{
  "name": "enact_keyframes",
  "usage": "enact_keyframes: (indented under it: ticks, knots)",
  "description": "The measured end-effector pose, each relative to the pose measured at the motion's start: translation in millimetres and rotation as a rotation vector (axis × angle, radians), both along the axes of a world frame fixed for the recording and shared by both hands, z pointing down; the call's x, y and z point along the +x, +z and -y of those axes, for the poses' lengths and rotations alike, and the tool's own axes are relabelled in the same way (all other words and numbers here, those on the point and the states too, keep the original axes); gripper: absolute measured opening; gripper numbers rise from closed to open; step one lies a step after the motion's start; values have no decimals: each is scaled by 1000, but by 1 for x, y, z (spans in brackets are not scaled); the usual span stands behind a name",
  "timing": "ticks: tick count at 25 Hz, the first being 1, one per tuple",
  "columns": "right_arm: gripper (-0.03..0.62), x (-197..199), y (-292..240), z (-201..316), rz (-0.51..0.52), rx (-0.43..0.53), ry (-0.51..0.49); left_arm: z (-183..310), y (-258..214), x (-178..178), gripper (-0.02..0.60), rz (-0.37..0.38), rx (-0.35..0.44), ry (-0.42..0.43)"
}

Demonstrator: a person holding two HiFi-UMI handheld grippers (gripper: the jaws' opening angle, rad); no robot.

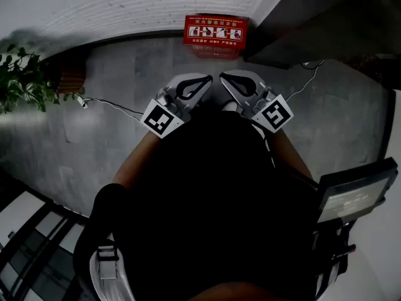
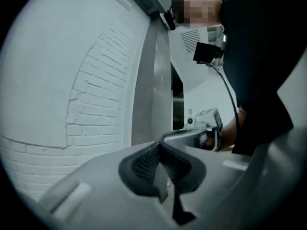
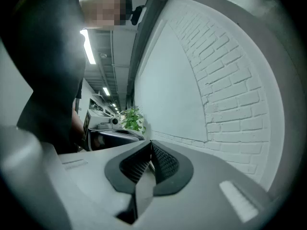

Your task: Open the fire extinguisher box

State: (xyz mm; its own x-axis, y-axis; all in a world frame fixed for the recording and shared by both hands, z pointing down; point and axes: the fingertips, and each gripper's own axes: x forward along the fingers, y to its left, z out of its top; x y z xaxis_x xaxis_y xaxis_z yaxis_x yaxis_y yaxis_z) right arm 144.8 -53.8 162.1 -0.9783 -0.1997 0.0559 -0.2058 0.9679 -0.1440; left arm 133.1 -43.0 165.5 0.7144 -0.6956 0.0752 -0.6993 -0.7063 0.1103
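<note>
The red fire extinguisher box (image 1: 215, 35) stands on the grey floor against the white brick wall, its white-printed top facing me and its lid down. Both grippers are held close to my dark-clothed body, well short of the box, tips nearly meeting. My left gripper (image 1: 210, 79) is shut with nothing in it, its ribbed pads (image 2: 144, 161) pressed together. My right gripper (image 1: 221, 78) is shut and empty too, pads (image 3: 165, 161) touching. Each gripper view looks up at the wall and catches the other gripper (image 2: 207, 127) (image 3: 109, 128).
A potted green plant (image 1: 22, 80) (image 3: 132, 119) stands at the left by the wall. A thin white cable (image 1: 113, 105) runs across the floor. A dark wall corner (image 1: 313, 24) juts out right of the box. A grey-topped stand (image 1: 354, 196) is at my right.
</note>
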Motion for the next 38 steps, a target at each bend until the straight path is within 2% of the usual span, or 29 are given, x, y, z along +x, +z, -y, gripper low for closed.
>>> enact_keyframes:
  ticks: [3,6,10,13,18,22,26,30,34,38]
  knots:
    - [9,2,93,82,7,-18,-13,82,92,1,2,14,-10,-14]
    - [9,12,133,115,23,-21,-17,113,133,12,2,31,-17,-22]
    - [9,28,128,105,27,-38,-22,104,126,26,2,49,-13,-48]
    - [9,25,140,115,49,-41,-28,116,138,22,2,69,-8,-73]
    - [9,-11,154,145,8,-64,-25,148,154,-14,2,30,-38,-68]
    - [9,-39,139,172,-16,-49,12,177,139,-44,2,8,-16,-42]
    - [9,-55,131,207,-24,-92,71,204,133,-63,2,-5,-34,2]
    - [9,-46,115,235,-98,-87,203,229,121,-64,2,-51,-80,120]
    - [9,-49,122,263,-114,-84,202,251,133,-73,2,-33,-98,121]
    - [9,-9,111,288,-152,-95,223,267,118,-38,2,-24,-127,124]
